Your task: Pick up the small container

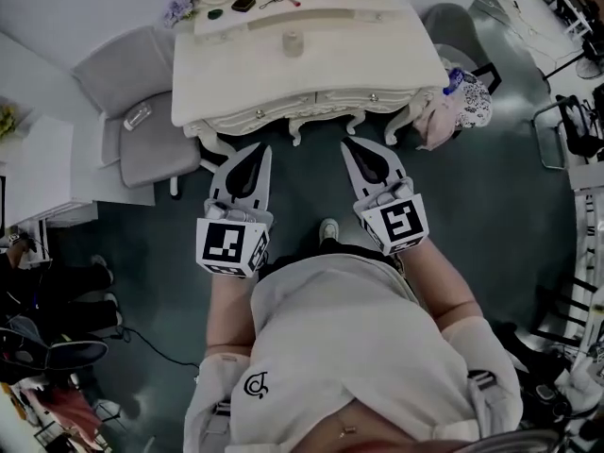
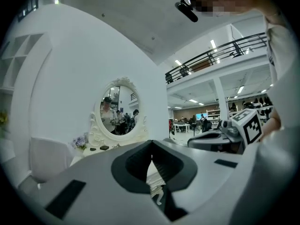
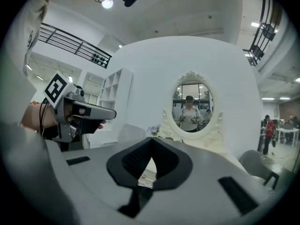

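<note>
**Cream container [image 1: 293, 43] on the table [image 1: 377, 64], both grippers closed and empty**

We hold the left gripper [image 1: 258, 149] and the right gripper [image 1: 350, 143] side by side over the dark floor [image 1: 302, 173]. They are just short of the table's front edge and well apart from the container. Each gripper's fingers [image 2: 93, 172] meet tip to tip with nothing between them, and the black pads [image 2: 136, 165] inside outline a hollow teardrop.

The container is a small, squat cylinder, pale like the table. It stands upright near the middle of the smooth top with nothing touching it, and we cannot tell what it holds.

The table has carved, curling legs and shut drawers [image 1: 274, 109] with small round knobs. An oval mirror [image 3: 191, 107] in an ornate white frame rises at its back. A grey padded chair [image 1: 142, 130] stands at its left.
</note>
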Available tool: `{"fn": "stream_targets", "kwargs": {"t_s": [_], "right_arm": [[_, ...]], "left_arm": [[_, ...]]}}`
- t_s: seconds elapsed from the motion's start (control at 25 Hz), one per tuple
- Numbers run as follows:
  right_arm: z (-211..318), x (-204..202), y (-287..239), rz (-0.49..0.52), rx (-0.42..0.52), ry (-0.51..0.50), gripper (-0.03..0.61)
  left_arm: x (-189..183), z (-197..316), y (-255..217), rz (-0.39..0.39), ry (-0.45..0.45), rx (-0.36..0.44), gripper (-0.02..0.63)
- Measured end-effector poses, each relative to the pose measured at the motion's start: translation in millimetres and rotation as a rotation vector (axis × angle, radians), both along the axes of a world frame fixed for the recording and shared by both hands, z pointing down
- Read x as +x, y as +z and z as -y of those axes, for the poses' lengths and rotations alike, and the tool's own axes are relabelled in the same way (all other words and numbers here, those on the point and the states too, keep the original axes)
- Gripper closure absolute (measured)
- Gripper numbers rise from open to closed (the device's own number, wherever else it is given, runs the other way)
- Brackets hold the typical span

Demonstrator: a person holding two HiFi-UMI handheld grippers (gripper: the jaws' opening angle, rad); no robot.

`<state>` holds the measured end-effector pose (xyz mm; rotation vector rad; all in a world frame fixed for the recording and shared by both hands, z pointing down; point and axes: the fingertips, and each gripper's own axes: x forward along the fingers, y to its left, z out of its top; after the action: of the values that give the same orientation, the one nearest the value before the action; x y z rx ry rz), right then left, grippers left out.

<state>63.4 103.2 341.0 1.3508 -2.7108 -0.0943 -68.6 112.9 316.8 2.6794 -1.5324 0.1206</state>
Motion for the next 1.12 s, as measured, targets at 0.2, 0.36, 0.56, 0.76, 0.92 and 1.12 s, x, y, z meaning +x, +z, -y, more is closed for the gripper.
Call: {"fn": "stream_targets", "kwargs": {"t_s": [0.2, 0.36, 0.56, 0.76, 0.92, 1.12], "right_arm": [[45.0, 29.4, 13.4, 0.025, -0.04, -0.037, 0.572], [76.3, 40.2, 26.7, 0.045, -0.079, -0.037, 0.572], [119.4, 43.5, 38.8, 0.036, -0.082, -0.042, 0.571], [179.5, 41.5, 59.5, 0.028, -0.126, -0.038, 0.572], [232.5, 36.2, 69.3, 0.008, -0.151, -0.046, 0.572], [297.3, 27.4, 87.2, -0.013, -0.189, -0.055, 0.572]], "left_arm": [[21.1, 35.3, 11.0, -0.015, -0.062, -0.029, 0.603], [26.1, 60.9, 29.7, 0.022, -0.093, -0.059, 0.603], [28.9, 102.2, 49.6, 0.036, -0.103, -0.103, 0.603], [26.8, 170.3, 69.6, 0.049, -0.1, -0.119, 0.603], [32.3, 226.9, 91.9, 0.065, -0.053, -0.132, 0.603], [35.5, 295.0, 124.5, 0.024, 0.004, -0.149, 0.603]]}}
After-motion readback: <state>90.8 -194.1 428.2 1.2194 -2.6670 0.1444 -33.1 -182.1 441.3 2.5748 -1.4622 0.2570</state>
